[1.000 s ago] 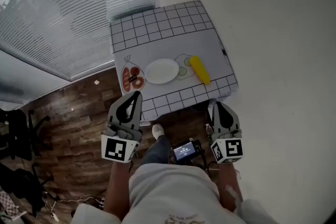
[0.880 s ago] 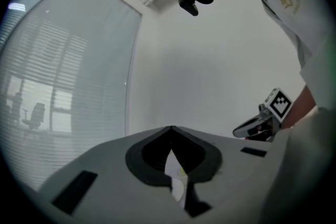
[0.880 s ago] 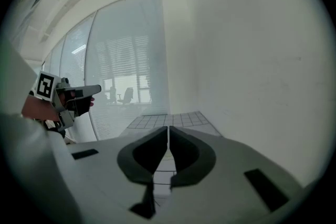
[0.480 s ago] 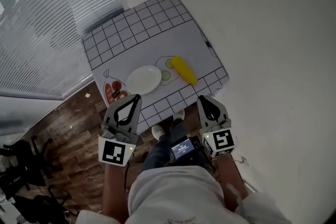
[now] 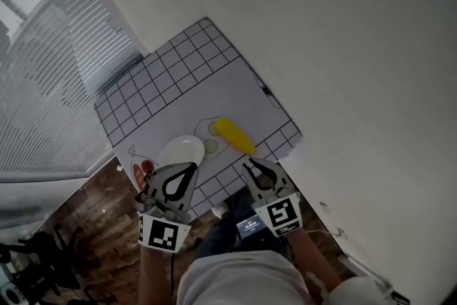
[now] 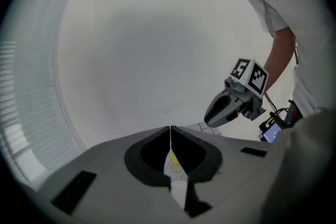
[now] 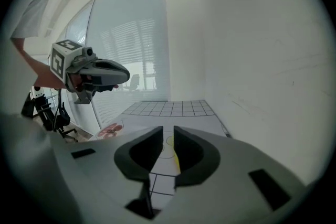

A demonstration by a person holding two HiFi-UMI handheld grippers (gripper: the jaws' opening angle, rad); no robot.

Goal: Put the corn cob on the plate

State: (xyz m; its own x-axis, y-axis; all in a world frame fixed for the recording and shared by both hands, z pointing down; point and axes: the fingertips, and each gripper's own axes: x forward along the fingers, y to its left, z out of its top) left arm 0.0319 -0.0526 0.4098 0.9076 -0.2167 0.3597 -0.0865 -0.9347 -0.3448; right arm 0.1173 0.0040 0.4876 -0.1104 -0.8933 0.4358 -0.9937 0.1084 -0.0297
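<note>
The yellow corn cob (image 5: 234,136) lies on the checked table mat (image 5: 178,82) near its front right corner, with the white plate (image 5: 182,151) just left of it. My left gripper (image 5: 193,166) hovers at the table's front edge, over the plate's near rim, jaws shut and empty. My right gripper (image 5: 248,163) hangs just short of the cob's near end, its jaws opening with a narrow gap and nothing between them. The cob shows as a yellow sliver (image 7: 177,160) past the right gripper (image 7: 168,128), and again (image 6: 175,160) behind the shut left gripper (image 6: 170,127).
A white wall runs along the table's right side. Window blinds (image 5: 43,68) stand on the left above a wooden floor (image 5: 86,225). A printed meat picture (image 5: 143,171) marks the mat left of the plate. A small screen device (image 5: 250,226) hangs at the person's waist.
Both grippers have come forward and down to the table's front edge. The right jaws have parted slightly. The head view has swung, so the table now sits tilted in the picture.
</note>
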